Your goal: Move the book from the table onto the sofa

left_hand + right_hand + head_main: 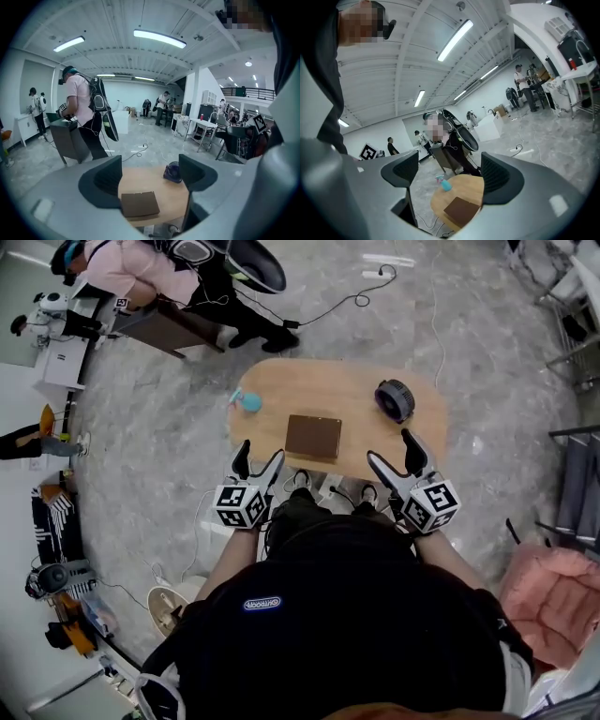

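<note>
A flat brown book (313,437) lies near the front edge of a small oval wooden table (352,390). The same book (139,204) shows between the left gripper's jaws, and the book (461,209) also appears low in the right gripper view. My left gripper (257,468) hovers open just short of the table's front left edge. My right gripper (396,457) is open too, by the front right edge. Neither touches the book. No sofa is clearly in view.
A teal bottle (249,401) lies at the table's left end and a small dark fan (395,398) sits at its right. A person (159,273) with a backpack stands beyond the table. Cables (337,301) trail on the floor. Pink cushion (555,601) lower right.
</note>
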`<control>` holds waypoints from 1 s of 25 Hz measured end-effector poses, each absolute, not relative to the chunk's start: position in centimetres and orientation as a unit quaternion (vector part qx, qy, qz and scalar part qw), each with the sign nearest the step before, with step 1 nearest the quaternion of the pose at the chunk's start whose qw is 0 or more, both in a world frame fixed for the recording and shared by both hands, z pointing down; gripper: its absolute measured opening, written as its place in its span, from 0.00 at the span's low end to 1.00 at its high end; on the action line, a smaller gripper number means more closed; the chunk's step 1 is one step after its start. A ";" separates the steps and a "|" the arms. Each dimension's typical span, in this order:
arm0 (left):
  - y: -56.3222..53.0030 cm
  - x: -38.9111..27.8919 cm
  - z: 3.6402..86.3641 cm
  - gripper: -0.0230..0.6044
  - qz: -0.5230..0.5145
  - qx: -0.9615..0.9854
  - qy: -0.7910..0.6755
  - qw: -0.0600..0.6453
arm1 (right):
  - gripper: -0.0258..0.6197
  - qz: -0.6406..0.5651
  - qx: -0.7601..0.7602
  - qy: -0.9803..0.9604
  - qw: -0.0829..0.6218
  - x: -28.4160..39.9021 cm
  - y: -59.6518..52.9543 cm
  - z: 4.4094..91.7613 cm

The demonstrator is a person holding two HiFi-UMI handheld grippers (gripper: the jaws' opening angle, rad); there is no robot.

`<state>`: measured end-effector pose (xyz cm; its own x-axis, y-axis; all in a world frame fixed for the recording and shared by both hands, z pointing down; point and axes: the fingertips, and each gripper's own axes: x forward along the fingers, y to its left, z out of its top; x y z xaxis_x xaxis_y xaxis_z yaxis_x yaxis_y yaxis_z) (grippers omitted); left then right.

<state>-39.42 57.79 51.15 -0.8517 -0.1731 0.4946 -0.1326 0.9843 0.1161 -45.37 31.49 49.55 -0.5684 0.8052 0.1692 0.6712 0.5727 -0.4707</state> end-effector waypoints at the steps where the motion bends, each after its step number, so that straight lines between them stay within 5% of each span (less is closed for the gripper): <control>1: 58.2 -39.9 51.9 0.62 -0.036 0.088 -0.959 0.265 | 0.70 0.174 -0.423 -0.869 0.191 -45.4 32.1 50.0; 13: 65.8 -45.2 61.0 0.62 -0.002 0.208 -0.925 0.317 | 0.73 0.083 -0.412 -0.859 0.293 -46.6 44.3 60.3; 25: 68.5 -42.5 72.3 0.62 -0.016 0.264 -0.870 0.417 | 0.75 0.060 -0.386 -0.831 0.397 -45.1 49.6 72.4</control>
<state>-42.55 68.52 72.28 -0.5135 -0.4724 0.7163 -0.4458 0.8602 0.2477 -45.12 49.60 72.43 -0.3867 0.6880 0.6141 0.5933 0.6954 -0.4055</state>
